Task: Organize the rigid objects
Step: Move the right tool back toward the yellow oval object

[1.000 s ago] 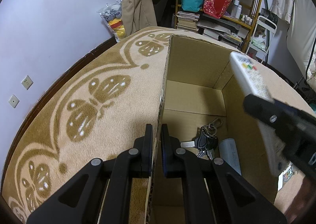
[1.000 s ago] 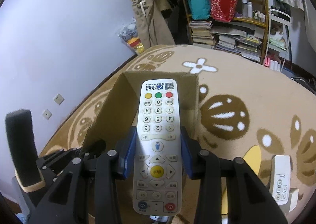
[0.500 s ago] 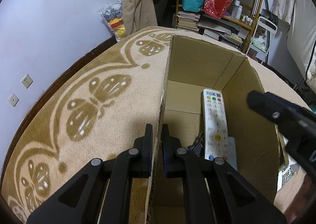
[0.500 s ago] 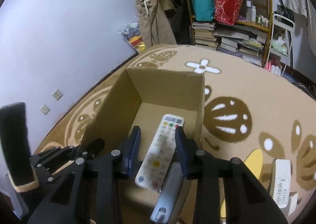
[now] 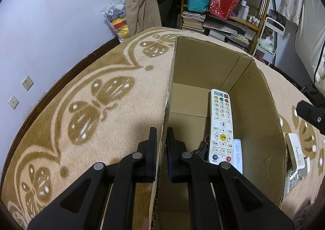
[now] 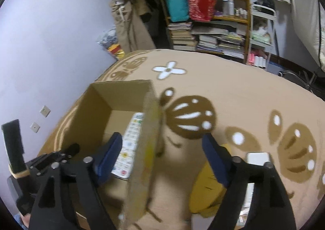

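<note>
Cardboard box (image 5: pixel 203 71) sits on a tan rug (image 5: pixel 113 96) with brown butterfly shapes, and the left gripper (image 5: pixel 161 138) is pinched tight on its left wall, one finger outside and one inside. Just past those fingers, down on the box floor, the white TV remote (image 5: pixel 221 126) lies face up with its coloured buttons at the far end, close along the right wall. Its near end rests on a dark bunch of keys (image 5: pixel 200 152), with a pale flat thing beside it that I can't identify.

Over in the right wrist view, the right gripper (image 6: pixel 162 158) is spreading wide with nothing held; the box's right wall runs up between its fingers, blurry. Outside the box on the rug there's a smaller white remote (image 5: pixel 294 153) near a yellow patch (image 6: pixel 207 189).

Further back, a bookshelf (image 5: pixel 229 17) holds stacked books, a teal bag and a red bag, against a lilac wall.
</note>
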A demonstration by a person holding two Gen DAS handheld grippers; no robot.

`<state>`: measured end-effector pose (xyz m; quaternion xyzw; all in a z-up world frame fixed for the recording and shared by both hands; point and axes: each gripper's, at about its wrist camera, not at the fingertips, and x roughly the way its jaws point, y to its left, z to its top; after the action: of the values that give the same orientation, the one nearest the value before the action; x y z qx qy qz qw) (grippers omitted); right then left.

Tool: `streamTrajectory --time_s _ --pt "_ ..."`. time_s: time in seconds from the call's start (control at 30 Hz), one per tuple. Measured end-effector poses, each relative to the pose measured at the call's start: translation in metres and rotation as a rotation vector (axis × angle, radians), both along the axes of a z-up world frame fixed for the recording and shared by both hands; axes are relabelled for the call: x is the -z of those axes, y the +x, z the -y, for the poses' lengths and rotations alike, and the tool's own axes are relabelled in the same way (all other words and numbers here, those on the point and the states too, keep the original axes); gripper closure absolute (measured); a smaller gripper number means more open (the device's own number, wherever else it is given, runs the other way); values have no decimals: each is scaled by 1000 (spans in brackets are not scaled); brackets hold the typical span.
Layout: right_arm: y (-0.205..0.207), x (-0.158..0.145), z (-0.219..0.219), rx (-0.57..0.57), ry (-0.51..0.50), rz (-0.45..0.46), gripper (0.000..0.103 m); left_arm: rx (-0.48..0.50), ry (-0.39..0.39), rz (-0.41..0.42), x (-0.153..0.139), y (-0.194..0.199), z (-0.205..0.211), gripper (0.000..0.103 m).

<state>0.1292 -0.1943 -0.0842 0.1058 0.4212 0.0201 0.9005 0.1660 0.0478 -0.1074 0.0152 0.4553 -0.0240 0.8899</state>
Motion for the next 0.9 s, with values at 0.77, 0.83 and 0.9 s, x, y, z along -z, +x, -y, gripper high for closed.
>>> streamTrajectory --time_s 0.77,0.83,0.9 --pt "6 93 47 88 7 -245 11 2 3 0 0 0 -2 94" --pt "6 99 49 96 8 -257 11 1 0 -1 1 0 -1 94" --pt "5 106 49 99 4 -273 11 2 2 0 0 0 -2 94"
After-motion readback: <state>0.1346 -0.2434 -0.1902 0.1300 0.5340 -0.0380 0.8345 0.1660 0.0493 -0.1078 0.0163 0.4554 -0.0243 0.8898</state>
